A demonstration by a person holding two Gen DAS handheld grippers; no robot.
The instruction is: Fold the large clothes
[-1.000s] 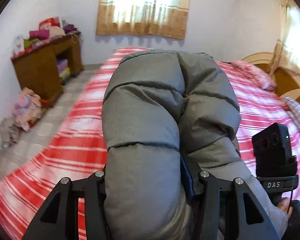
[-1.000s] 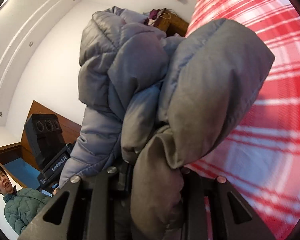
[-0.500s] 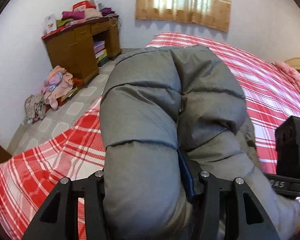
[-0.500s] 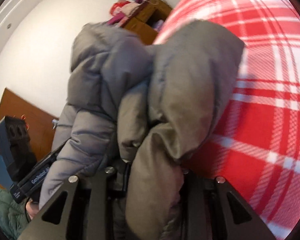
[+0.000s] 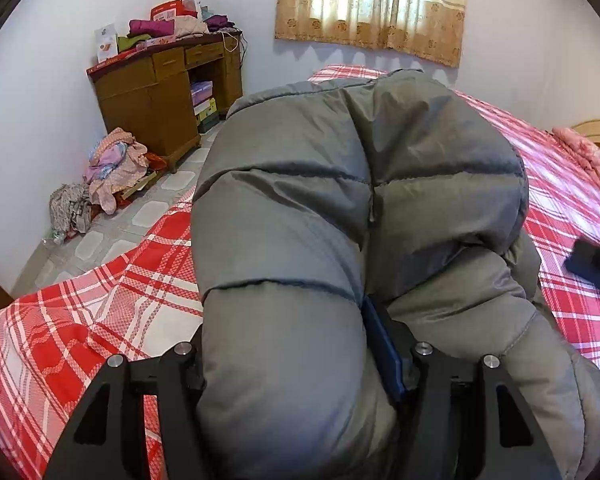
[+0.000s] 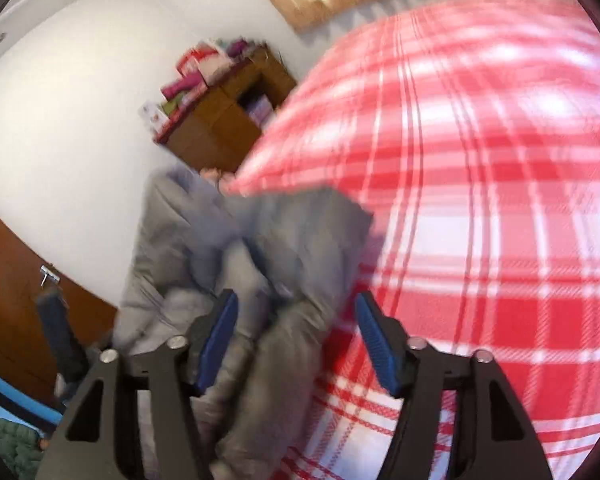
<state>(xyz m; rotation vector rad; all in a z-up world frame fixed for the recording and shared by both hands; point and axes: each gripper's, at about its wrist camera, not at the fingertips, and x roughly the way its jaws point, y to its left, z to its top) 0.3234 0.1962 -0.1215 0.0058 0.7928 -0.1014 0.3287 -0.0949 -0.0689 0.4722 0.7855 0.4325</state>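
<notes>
Presently catalogued: one grey puffer jacket [image 5: 360, 208], bunched and held above a bed with a red plaid sheet [image 5: 100, 320]. Left gripper [image 5: 300, 364]: clamped on a thick roll of the jacket, which bulges out between and over its fingers. Right gripper [image 6: 294, 340]: jaws standing apart, blue pads [image 6: 374, 340] bare, with grey fabric lying loosely in the gap and sagging to the left. Likely risks: with only one tool gripping, the slippery padded bulk may slide free or drop in a heap, undoing whatever fold exists; the puffed quilting may spring open once laid down; a trailing part could drag off the near bed corner toward the floor. Background items: a wooden desk [image 5: 160, 92] stacked with folded clothes, a heap of laundry [image 5: 112, 164] on the tiled floor, a curtained window [image 5: 372, 4]. Obscured: the right wrist view is heavily motion-blurred, so fabric contact with the pads cannot be judged; sleeves, collar and hem are not distinguishable; the left fingertips are buried under padding.
</notes>
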